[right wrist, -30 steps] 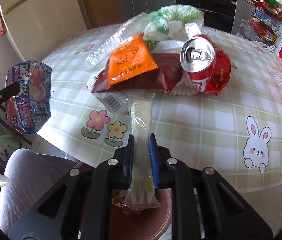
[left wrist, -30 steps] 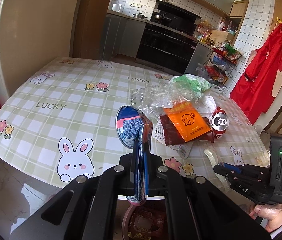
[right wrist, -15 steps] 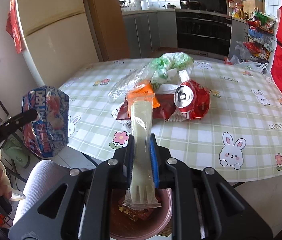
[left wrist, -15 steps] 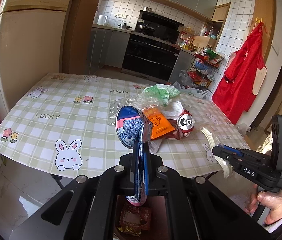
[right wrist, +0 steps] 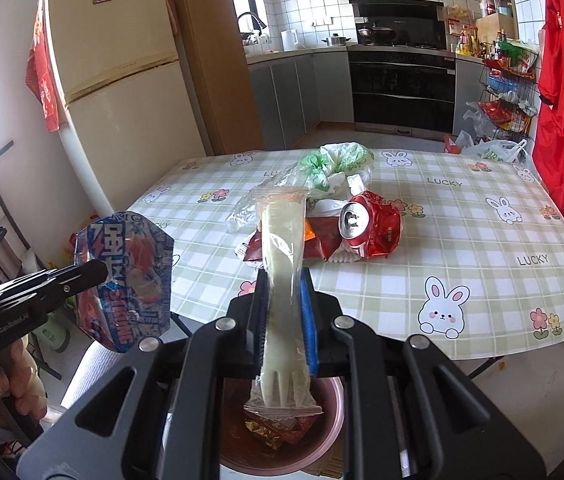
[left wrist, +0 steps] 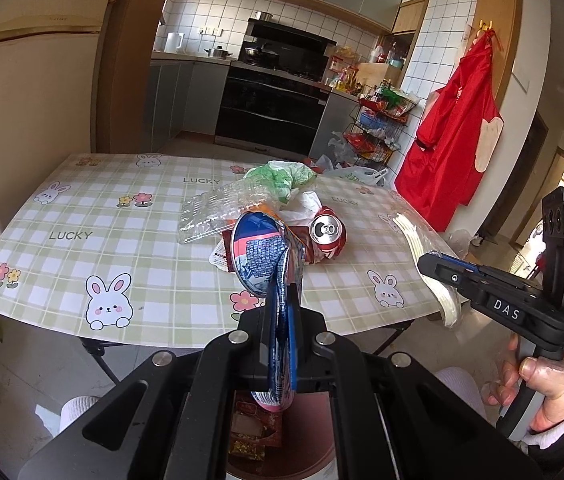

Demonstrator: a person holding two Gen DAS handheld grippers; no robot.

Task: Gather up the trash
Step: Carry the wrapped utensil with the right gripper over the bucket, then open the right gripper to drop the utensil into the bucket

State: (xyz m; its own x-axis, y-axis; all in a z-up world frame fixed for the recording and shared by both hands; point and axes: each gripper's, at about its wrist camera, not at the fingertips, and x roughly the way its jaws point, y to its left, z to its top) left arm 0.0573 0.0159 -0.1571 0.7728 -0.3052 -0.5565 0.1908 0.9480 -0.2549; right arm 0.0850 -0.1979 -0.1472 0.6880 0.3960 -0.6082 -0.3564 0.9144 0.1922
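Two pieces of trash were held above the pink bin [right wrist: 321, 440]: the left gripper [left wrist: 282, 320] had its jaws pinching a blue foil lid [left wrist: 260, 254], the right gripper [right wrist: 283, 312] a wrapped plastic fork [right wrist: 283, 280]. Either light piece could likely drift past the rim on release. On the tabletop [left wrist: 82, 272] at 12 o'clock lay a crushed can [left wrist: 327, 232], wrappers and a green bag [left wrist: 282, 174], nothing blocking the drop.

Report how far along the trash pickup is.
Done: some wrappers already lie in the pink bin below the grippers. In hand: the left gripper is shut on a blue noodle-cup lid; the right gripper is shut on a wrapped plastic fork. Left on the table: crushed red can, snack wrappers, clear packaging, green bag.
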